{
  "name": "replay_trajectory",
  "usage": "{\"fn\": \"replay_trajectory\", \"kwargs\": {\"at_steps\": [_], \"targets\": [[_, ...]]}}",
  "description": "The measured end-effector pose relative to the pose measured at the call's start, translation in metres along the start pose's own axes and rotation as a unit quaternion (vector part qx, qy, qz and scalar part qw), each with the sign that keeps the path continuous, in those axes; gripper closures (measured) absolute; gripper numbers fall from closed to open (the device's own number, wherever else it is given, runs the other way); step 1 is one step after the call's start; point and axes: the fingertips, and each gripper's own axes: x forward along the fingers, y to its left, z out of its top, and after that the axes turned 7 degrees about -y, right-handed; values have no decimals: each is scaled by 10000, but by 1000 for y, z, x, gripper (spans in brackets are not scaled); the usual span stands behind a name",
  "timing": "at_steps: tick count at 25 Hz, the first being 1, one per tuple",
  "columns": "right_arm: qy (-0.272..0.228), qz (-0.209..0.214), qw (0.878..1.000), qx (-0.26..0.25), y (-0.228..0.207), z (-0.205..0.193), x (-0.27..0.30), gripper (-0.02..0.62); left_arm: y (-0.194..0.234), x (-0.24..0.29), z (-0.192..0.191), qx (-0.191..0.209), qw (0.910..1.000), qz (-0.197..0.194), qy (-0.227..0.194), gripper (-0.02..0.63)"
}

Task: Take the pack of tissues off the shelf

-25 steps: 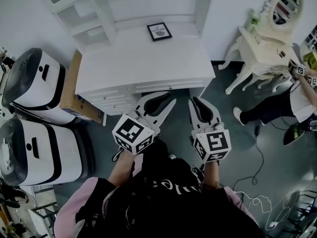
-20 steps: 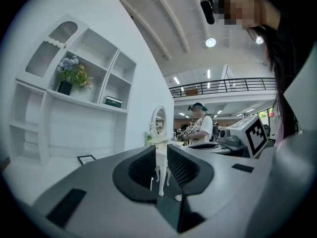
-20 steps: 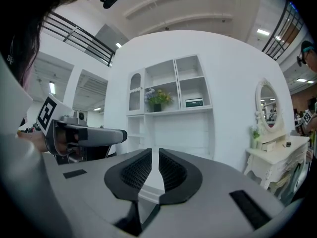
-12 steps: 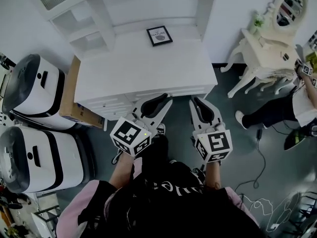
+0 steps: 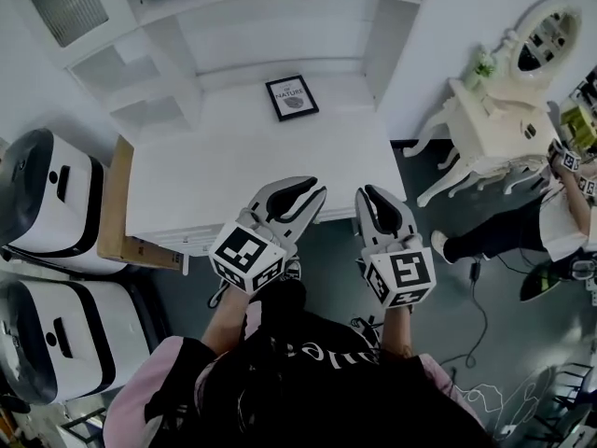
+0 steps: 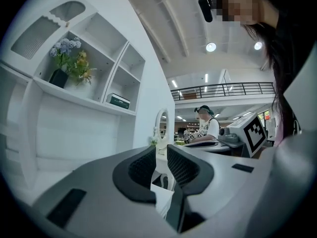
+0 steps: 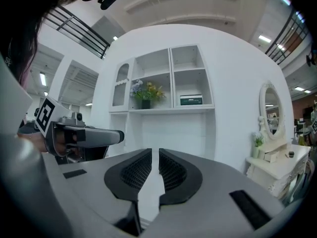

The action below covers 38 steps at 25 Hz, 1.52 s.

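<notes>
Head view has both grippers held out side by side at the front edge of the white counter (image 5: 261,157) — left gripper (image 5: 313,192) and right gripper (image 5: 369,194), near each other but not touching. Each gripper view tells the same story: fingers closed, nothing between them on either side.

The pack of tissues (image 7: 190,100) is the green box up on the shelf unit (image 7: 163,110). It's lying in the lower right cubby, well apart from both grippers. One cubby to the left there's a potted plant (image 7: 145,93) with yellow and pale flowers. On the counter itself there's a small framed picture (image 5: 292,97) near the back wall.

Off to the right — a white vanity table (image 5: 485,110) with an oval mirror, and another person (image 5: 550,217) beside it. Two big white machines (image 5: 47,194) sit on the floor to the left, with a flat cardboard box (image 5: 112,203) between them and the counter.
</notes>
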Motion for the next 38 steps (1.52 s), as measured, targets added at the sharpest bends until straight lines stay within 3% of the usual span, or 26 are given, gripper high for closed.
{"fn": "replay_trajectory", "kwargs": {"at_steps": [10,19,26,38], "targets": [[-7,-111,9999,-120,-22,14,104,522,90,46,11,9,9995,-285,-102,526],[-75,-237,9993,-266,-44,28,151,522,130,74,23,187,9983,-534,-142,526],[-146,-127,9987,-471,-74,46,176,522,155,105,42,245,9985,-388,-286,526],[-696,426,9923,-936,-156,110,242,522,194,175,74,775,9964,172,-310,525]]}}
